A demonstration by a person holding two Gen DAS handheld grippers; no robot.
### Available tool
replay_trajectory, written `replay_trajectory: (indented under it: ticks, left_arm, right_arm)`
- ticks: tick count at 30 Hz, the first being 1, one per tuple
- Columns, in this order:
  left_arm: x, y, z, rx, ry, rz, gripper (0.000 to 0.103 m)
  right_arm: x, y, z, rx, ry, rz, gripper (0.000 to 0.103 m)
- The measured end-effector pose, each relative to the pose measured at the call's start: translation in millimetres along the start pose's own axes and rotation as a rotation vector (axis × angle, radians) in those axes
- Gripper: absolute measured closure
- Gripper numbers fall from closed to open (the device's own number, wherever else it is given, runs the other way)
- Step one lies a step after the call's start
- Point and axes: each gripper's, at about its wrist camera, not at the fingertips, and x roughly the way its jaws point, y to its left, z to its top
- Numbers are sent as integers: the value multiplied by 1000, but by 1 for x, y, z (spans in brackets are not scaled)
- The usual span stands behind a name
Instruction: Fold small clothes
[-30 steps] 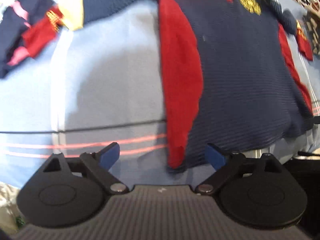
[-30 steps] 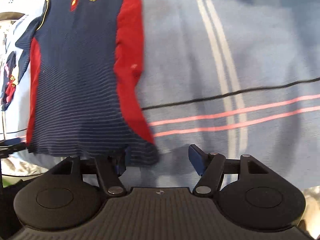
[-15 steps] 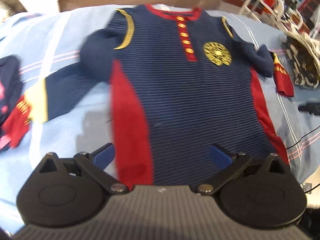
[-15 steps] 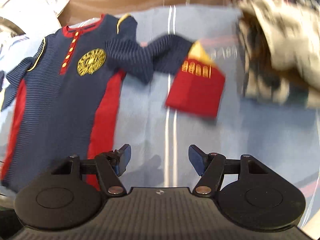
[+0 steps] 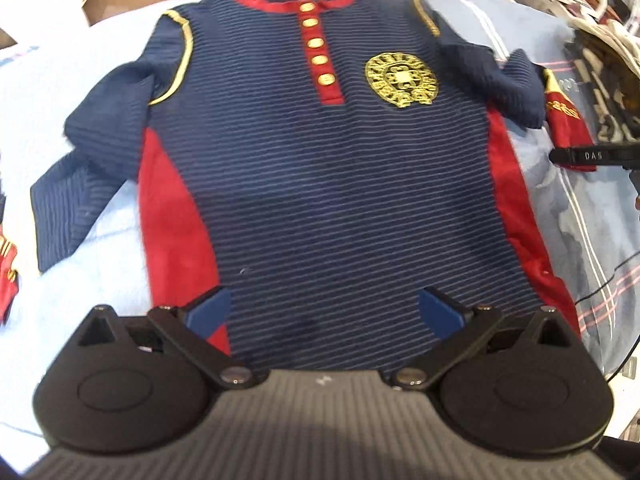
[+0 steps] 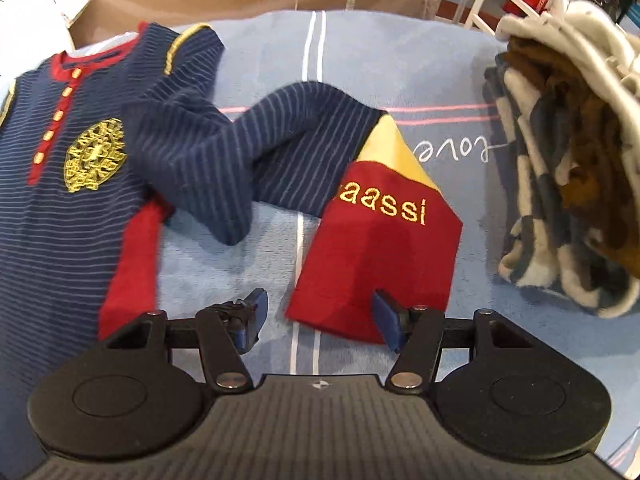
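navy shirt (image 5: 340, 200) spread flat, right tongs (image 6: 318, 316) closing over cuff (image 6: 376, 256)

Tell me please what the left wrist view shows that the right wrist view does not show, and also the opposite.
Only the left wrist view shows the whole navy striped shirt laid flat, with its other sleeve and the second red side panel.

Only the right wrist view shows the red cuff up close, with yellow embroidered letters, and a pile of fleece clothes.

Both show the gold emblem, the button placket, the light blue cloth underneath, and open tongs holding nothing.
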Motion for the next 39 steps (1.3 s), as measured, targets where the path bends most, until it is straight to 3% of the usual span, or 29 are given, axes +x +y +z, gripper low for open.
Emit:
replay_trajectory:
  ticks: [6,8,10,12,13,19,25,30,34,38,39]
  left_arm:
    - [-1,13,-1,-64,2,8,0]
    - [0,14,0,-72,6,0,0]
    - [1,13,1,-69,10,-9,0]
    - [1,9,2,-60,10,-16,0]
    - [2,7,2,-54,10,-20,0]
    - [0,3,4,-44,8,-46,0]
    - [-2,8,4,-70,1,-62,0]
    - [-1,11,9,-89,-2,-87,0]
    - [-1,8,11,-74,-10,-103,0]
    - [0,7,9,-68,-8,-107,0]
    - [0,7,8,-69,-7,-107,0]
  right_arm:
    - [11,-7,-2,7,7,25,10]
    - [12,-12,-3,13,-1,29,23]
    - [12,-17,-3,28,-11,25,58]
    - [10,-24,-3,52,-15,23,86]
    - [8,-27,-3,62,-14,26,89]
    - [-26,-51,-3,171,-45,116,93]
    - [-120,-89,12,218,-134,222,94]
    - [-194,-144,32,199,-234,125,94]
    - [-220,-169,39,174,-267,32,94]
    - [-229,-179,35,215,-259,15,94]
    - [-228,-175,34,228,-246,44,94]
